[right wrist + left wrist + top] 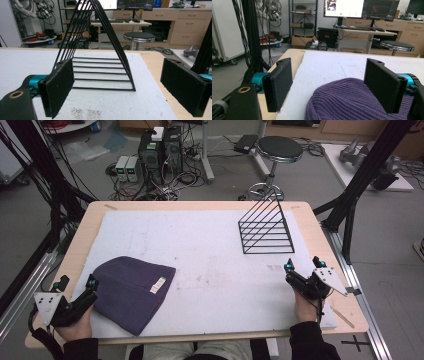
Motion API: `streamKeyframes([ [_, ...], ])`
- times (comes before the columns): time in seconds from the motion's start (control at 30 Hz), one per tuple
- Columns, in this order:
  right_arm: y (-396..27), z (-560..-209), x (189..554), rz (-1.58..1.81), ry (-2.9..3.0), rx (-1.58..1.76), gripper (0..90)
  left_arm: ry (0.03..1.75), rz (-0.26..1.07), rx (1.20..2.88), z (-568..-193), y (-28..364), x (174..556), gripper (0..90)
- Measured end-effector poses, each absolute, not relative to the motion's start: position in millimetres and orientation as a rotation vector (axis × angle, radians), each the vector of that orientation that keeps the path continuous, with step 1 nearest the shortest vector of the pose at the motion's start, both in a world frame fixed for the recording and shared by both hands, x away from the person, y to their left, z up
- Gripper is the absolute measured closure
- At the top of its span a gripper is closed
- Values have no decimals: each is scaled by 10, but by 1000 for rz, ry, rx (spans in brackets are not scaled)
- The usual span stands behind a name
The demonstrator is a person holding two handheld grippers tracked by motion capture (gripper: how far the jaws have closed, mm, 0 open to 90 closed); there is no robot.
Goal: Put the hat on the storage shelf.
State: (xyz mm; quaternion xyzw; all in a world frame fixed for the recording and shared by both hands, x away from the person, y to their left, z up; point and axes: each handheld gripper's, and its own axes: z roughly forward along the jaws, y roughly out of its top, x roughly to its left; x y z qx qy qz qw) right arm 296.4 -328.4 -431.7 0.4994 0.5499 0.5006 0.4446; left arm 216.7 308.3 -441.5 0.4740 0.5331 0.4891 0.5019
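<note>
So the purple knit beanie (131,292) lies flat near the front left corner of the white foam mat (210,255), small tag showing. The left gripper (77,290) sits just beside the beanie's left edge, jaws spread, nothing pinched. The right gripper (304,270) rests right of the beanie, near the black wire rack (266,227), jaws spread too. Plenty of bare mat between them.

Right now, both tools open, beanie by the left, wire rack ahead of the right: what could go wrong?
1. The purple beanie is limp knit; the open left tool might pinch only one layer and drag it.
2. The wire rack is light with thin bars; the open right tool could tip or push it.
</note>
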Motion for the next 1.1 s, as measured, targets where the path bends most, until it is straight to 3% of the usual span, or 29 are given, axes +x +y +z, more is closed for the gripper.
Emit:
streamKeyframes([
  [1.1,-3291,-4325,2976,1238,1389,1237,109,1290,1217,1161,-4321,3082,2126,221],
])
